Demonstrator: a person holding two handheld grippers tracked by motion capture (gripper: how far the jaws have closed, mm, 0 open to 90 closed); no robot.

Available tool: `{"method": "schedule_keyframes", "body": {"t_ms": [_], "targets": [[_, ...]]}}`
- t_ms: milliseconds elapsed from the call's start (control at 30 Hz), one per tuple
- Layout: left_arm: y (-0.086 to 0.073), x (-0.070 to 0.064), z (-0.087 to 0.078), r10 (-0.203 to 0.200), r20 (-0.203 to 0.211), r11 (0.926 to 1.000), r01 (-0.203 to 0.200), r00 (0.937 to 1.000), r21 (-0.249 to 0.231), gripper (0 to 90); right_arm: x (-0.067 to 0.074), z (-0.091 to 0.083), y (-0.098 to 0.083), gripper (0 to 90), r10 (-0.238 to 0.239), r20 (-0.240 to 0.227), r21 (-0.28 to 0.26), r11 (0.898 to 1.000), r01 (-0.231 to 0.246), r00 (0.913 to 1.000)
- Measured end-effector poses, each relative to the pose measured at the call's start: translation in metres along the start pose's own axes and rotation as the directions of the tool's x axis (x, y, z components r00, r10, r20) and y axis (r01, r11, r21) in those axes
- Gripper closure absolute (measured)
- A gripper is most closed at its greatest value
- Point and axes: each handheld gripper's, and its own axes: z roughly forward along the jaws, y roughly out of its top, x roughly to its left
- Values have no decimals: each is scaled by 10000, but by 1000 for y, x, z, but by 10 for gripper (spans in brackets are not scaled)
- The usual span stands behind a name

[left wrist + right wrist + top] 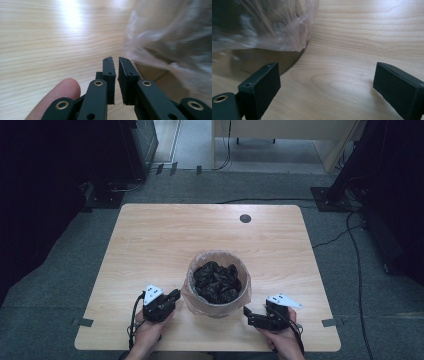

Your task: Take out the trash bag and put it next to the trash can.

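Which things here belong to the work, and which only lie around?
Likely in use:
- round bin lined with clear plastic bag
- crumpled black bag inside it
- left gripper, nearly shut
- right gripper, open

Lying about:
- black floor cables

High cam looking down on table [150,235]; both gripper cams sitting low, close, sharing lined bin [218,282].

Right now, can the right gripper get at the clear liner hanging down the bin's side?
Probably yes: the right gripper is open beside the bin, with bare table between its jaws and the liner.
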Motion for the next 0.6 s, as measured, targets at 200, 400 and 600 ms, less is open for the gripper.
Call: {"method": "schedule_keyframes", "body": {"t_ms": [200, 400, 600], "targets": [[-7, 4, -2, -97, -453, 9972, 130, 9989, 732, 727, 5, 12, 2, 169, -28, 773, -337, 9994, 55, 9970], [-13, -16, 5, 907, -389, 9891, -855, 9951, 1196, 570, 5, 15, 7, 371, 197, 1089, -1118, 9937, -75, 9939], [-8, -20, 17, 903, -498, 9894, -839, 9947, 1182, 481, 8, 21, 9, 556, 85, 727, -1595, 9872, 32, 9973]]}}
